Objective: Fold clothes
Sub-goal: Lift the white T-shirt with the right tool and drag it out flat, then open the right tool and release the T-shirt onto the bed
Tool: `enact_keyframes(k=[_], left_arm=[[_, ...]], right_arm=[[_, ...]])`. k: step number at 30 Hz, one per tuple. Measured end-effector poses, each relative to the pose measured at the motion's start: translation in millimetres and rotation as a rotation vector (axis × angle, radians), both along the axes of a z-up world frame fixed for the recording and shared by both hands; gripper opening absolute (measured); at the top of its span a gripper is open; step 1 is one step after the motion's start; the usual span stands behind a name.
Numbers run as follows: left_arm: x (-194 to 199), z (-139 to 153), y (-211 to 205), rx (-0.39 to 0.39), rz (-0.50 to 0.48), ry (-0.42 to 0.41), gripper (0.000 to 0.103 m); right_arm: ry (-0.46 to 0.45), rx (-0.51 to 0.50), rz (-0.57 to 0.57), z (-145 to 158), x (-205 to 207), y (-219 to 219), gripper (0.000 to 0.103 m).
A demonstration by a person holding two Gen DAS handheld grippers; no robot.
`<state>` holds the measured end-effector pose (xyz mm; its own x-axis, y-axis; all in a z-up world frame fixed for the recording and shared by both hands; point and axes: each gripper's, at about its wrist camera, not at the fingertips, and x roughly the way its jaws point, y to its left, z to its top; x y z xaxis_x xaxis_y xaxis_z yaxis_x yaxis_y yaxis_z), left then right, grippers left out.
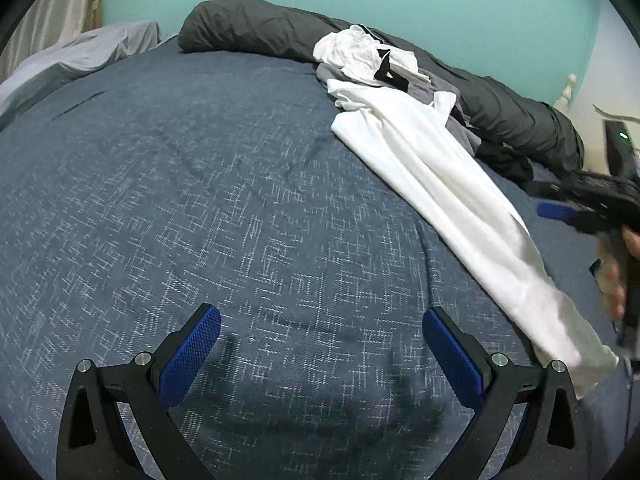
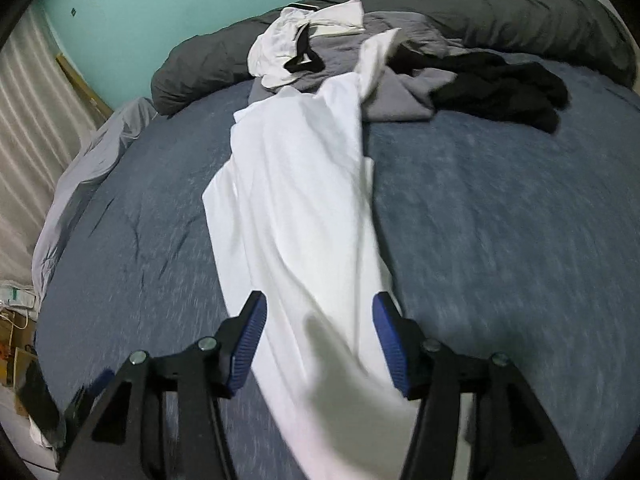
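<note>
While both hand-held grippers point(image 1: 322, 350) point(image 2: 318, 340) gape, smooth white garment point(image 2: 296, 200) drapes long across flecked blue bedspread point(image 1: 200, 200).

Blue bedspread point(image 1: 200, 184) carries a white garment point(image 2: 296, 200), clothes pile point(image 2: 400, 92) and dark duvet point(image 1: 256, 28)

On the bed point(image 2: 500, 220), a long garment point(image 2: 296, 200) runs from 6 o'clock toward a clothes pile point(image 2: 400, 80) at 12, rolled duvet point(image 2: 500, 12) behind.

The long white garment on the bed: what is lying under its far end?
The long white garment has its far end over a grey garment beside black clothing. How far the grey runs beneath is hidden.
</note>
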<state>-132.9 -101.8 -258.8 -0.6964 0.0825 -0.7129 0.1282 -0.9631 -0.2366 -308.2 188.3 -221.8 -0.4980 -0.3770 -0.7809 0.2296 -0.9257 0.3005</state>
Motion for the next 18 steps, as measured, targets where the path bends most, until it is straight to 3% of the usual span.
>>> enact_keyframes(k=[8,9,11,14,18], left_arm=[[-0.9,-3.2,-1.7,-0.01,0.001,0.002,0.103],[-0.9,-3.5,-3.3,-0.006,0.005,0.002,0.103],[-0.7,-3.7,-4.5,-0.001,0.01,0.002,0.103],[0.0,-3.0,-5.5,0.002,0.014,0.006,0.103],[1.3,-3.0,-4.9,0.008,0.019,0.006,0.103]], right_arm=[[-0.013,0.062,0.029,-22.8,-42.8,-26.3,0.053],[-0.02,0.069,0.036,-26.2,-44.1,-28.6,0.048],[-0.016,0.092,0.051,-29.6,-41.3,-32.0,0.012],[0.012,0.087,0.076,-25.2,-28.4,-32.6,0.0],[0.037,0.056,0.13,-12.2,-8.2,-32.2,0.0]])
